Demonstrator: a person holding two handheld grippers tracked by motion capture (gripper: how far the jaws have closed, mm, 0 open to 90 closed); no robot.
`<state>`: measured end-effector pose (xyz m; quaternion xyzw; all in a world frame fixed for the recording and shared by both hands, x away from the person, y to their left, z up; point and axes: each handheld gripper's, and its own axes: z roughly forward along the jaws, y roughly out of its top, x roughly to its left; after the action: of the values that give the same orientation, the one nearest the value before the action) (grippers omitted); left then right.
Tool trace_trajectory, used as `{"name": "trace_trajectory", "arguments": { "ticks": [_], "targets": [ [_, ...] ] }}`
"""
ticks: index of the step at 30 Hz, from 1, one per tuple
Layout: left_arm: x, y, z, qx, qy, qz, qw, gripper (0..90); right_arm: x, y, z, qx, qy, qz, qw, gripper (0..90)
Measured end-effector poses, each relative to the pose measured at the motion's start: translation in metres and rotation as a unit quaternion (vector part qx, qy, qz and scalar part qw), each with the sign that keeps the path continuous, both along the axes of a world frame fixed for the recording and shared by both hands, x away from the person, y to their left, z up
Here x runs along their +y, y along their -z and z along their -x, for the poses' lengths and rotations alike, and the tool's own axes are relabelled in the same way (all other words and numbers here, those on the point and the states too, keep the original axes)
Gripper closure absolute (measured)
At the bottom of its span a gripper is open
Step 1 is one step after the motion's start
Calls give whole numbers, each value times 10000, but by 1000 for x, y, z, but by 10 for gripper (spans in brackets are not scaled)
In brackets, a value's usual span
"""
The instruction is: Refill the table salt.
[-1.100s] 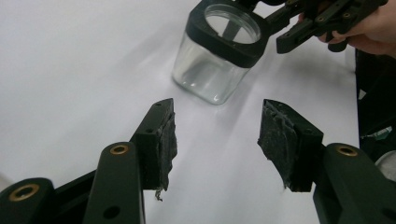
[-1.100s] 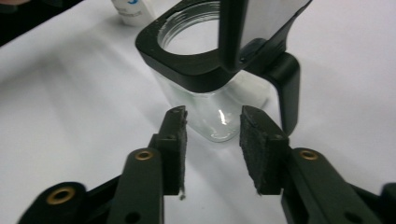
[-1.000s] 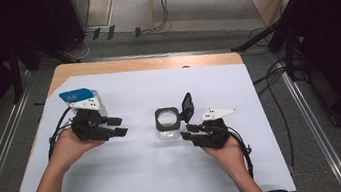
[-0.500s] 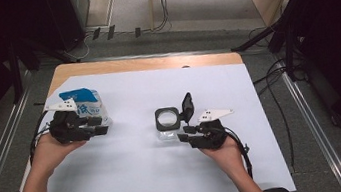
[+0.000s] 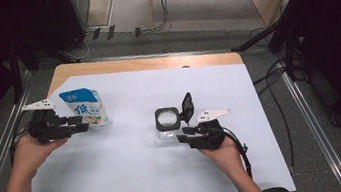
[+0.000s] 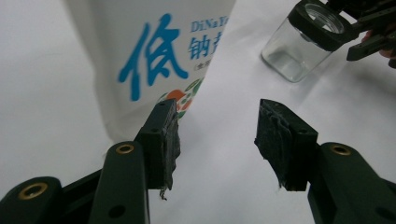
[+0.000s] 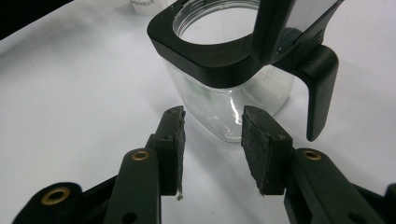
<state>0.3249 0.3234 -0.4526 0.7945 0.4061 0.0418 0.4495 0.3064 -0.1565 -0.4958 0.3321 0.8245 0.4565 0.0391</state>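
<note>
Pouch [image 5: 84,108] — white with a blue top and blue lettering — stands upright at the far left of the white sheet [image 5: 135,181] that covers the table; the left gripper [image 5: 78,127] lies level just beside its near side, jaws spread and holding nothing, the left-hand jaw in the left gripper view up against the pouch's lower edge — touching or just short, I cannot tell; that low, sideways line looks chosen so the pads can close across the pouch's base rather than its soft upper part. Right of it, near the middle of the sheet, stands a clear glass jar [image 5: 168,126] with a black collar, its black flip lid [image 5: 188,107] swung up and open at the right; the mouth is therefore free, likely to take what the pouch holds. The right gripper [image 5: 182,134] sits at the jar's near right corner, jaws parted and empty, with the glass corner just beyond the pads [image 7: 261,149] in the right gripper view — probably placed to steady the jar; pouch and jar are well apart.
</note>
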Motion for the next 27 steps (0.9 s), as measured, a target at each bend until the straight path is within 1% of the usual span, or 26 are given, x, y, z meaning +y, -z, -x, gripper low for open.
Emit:
{"name": "trace_trajectory", "arguments": {
  "ticks": [1,3,4,5,6,7,8,10,13,15,18,19,21,23,25,26,27],
  "targets": [
    [3,-1,-1,-23,-22,-3,10000,500,0,0,0,-6,-4,0,10000,610],
    [9,-2,-3,-16,-85,-80,9999,502,0,0,0,14,-10,12,10000,610],
    [13,-4,-5,-19,-72,-114,9999,510,0,-1,1,28,0,4,10000,610],
    [15,-5,-6,-43,-89,-119,9999,510,0,-1,1,28,0,4,10000,610],
    [18,-6,-8,-99,-100,-69,9999,516,0,-1,1,17,19,-18,10000,610],
    [21,-7,-10,-136,-82,-18,9999,524,-1,-1,1,27,34,-10,10000,610],
    [23,-8,-12,-107,-48,28,9999,531,-1,-1,1,35,45,-11,10000,610],
    [26,-9,-17,-110,1,-44,9999,553,-1,-1,1,42,55,-11,10000,610],
    [27,-13,-23,-79,106,-54,9999,570,0,-1,1,31,31,2,10000,610],
    [28,-18,-26,-111,201,-17,9997,572,0,-1,1,43,31,18,10000,610],
    [31,-23,-28,-119,168,-188,9996,572,-1,-1,1,59,31,22,10000,610],
    [33,-24,-28,-103,217,-177,9996,572,-1,-1,1,54,43,16,10000,610],
    [36,-26,-25,-172,254,-77,9995,567,-2,-1,2,67,51,19,10000,610],
    [40,-27,-25,-266,199,-83,9994,566,-2,-2,2,57,50,24,10000,610],
    [42,-28,-27,-269,171,-71,9995,565,-2,-1,2,83,52,32,9999,610],
    [43,-28,-30,-304,165,-95,9994,566,-1,-1,2,81,45,43,9999,610],
    [43,-29,-33,-294,206,-55,9993,566,-1,0,2,94,34,42,9999,610]
  ]
}}
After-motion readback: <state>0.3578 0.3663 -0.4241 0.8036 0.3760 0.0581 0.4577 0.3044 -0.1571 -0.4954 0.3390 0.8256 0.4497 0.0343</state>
